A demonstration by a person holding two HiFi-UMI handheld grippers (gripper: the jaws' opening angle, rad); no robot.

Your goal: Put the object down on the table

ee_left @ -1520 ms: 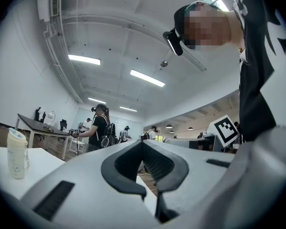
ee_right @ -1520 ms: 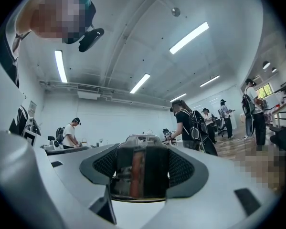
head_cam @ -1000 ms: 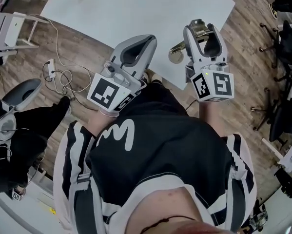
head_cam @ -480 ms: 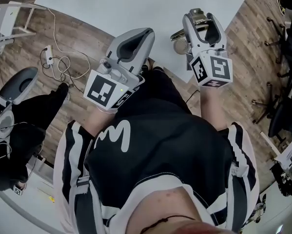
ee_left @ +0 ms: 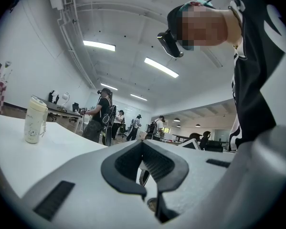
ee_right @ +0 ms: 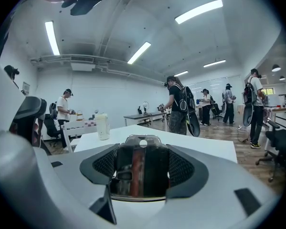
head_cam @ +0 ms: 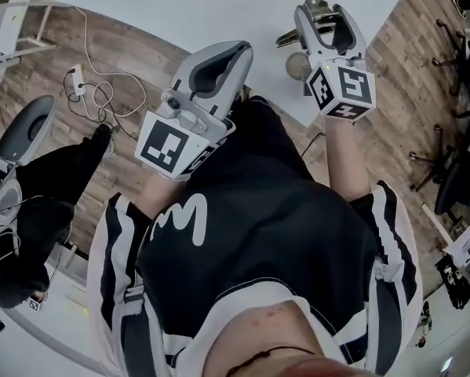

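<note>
The white table (head_cam: 219, 10) stood on a wood-plank floor (head_cam: 38, 69). A pale lidded cup (ee_left: 35, 119) stood upright on its top, well in from the near edge. On the floor just off the table's left side lay a white power strip (head_cam: 76, 75), with a loose tangle of white cable (head_cam: 103, 99) trailing from it. Black office chairs (head_cam: 458, 181) stood on the floor off to the right.

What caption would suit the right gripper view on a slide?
Right claw clamped on a shiny metal utensil, white table ahead, cream tumbler beyond.
</note>
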